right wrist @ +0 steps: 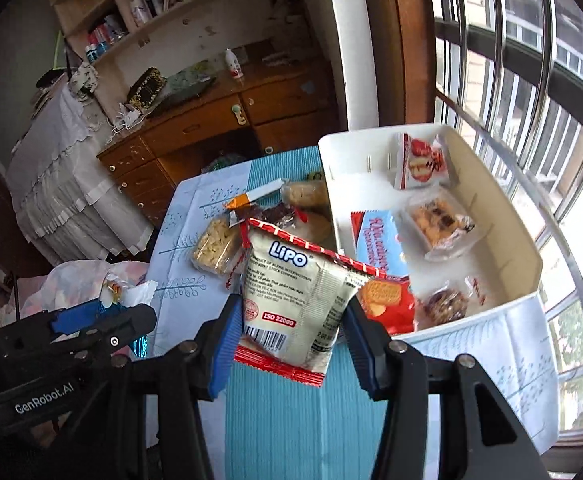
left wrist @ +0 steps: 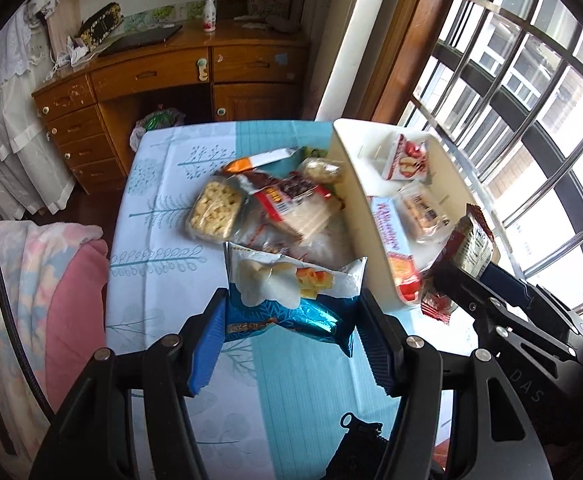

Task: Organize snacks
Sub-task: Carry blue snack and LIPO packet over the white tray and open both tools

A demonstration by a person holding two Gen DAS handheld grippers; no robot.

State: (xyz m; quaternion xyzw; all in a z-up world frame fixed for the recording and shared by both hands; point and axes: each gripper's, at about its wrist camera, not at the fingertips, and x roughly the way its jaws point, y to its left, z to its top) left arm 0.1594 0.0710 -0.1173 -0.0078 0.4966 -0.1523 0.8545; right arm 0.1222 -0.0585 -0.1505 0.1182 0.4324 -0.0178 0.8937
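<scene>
Bedroom table (left wrist: 163, 216) by the window, snack pile beside a white bin (right wrist: 503, 240). Left gripper (left wrist: 291, 320) pinched a blue chip bag (left wrist: 291, 284), right gripper (right wrist: 291, 324) pinched a Lipo pack (right wrist: 295, 300), both lifted. Looked light, crinkly, crushable; I'd grab the edges.

The left gripper (left wrist: 293, 332) points steeply down, its blue-padded fingers (left wrist: 207, 344) pressed on either side of a blue packet (left wrist: 291, 300), which hangs clear of the worktop (left wrist: 291, 400). The right gripper (right wrist: 291, 332) also tilts downward, its fingers (right wrist: 225, 344) clamped on a Lipo packet (right wrist: 295, 304) held upright between them. In the left wrist view the right gripper (left wrist: 463, 280) shows at the right edge; in the right wrist view the left gripper (right wrist: 103, 316) lies at the lower left.
</scene>
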